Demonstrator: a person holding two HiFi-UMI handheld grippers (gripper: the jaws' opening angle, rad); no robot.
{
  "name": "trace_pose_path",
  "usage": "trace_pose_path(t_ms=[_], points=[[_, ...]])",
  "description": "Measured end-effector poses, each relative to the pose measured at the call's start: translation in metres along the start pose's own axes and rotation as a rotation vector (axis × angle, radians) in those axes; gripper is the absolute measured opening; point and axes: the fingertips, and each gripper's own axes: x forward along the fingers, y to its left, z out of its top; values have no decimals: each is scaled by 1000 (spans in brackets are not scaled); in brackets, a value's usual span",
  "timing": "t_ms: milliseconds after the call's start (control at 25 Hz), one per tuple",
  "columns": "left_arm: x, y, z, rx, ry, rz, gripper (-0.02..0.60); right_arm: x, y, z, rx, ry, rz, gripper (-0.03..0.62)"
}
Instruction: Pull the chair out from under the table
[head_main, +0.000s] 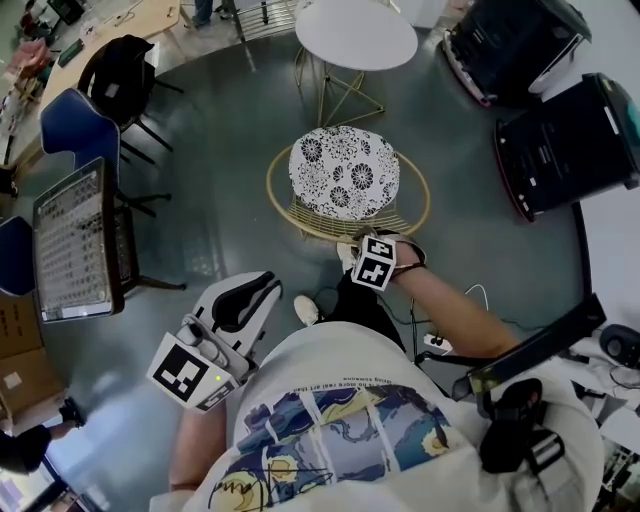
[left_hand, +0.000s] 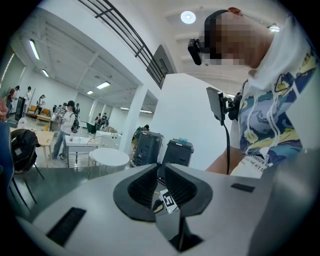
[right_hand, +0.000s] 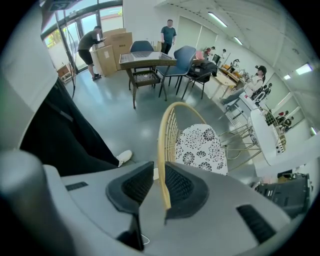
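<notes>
Right gripper (right_hand: 160, 165), pads (right_hand: 181, 186): we find them partly apart. The chair's cane rim (right_hand: 162, 135) runs up between them, close against one pad with a gap at the other. We call it loose, not pinched. The gripper points steeply down over the rim's near edge.

Left gripper (left_hand: 161, 167): jaws a narrow slit apart with nothing in them, held near the body, well away from the chair.

Step in hand, as we judge it, is letting go of the rim. To do it well we would spread the pads until both stand clear of the cane, then lift straight up off the rim. A sideways drag could snag it and tip or skid a chair that looks light.

Chair (head_main: 343, 172): low and round, with a wide hoop of pale woven cane and a white cushion (right_hand: 200, 147) printed with black flower rosettes. It stands on the grey floor (head_main: 220, 220) just in front of us, clear of the round white table (head_main: 355, 35) beyond it. We judge the pull itself done.
</notes>
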Motion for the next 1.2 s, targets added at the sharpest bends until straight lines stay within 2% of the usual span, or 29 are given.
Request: trace_pose_path(t_ms=[320,640,800,960,1200], points=[[-27,2,-11,-4,5,-2,31,-59,21,25,89,-127,-66,47],[-29,-2,-23,-18,32,-14,29,-128,36,34,333,-317,-103,11],[-24,-12,-23,-15,57,-21,29,-165,42,50,316,-401,-101,11],[-17,-20,-26,-3,101,-23,10,-205,41,68,275,-495,-136,11],[7,-32,-27,-1,151,-42,9,-254,35,75,289,-636,-182,11]])
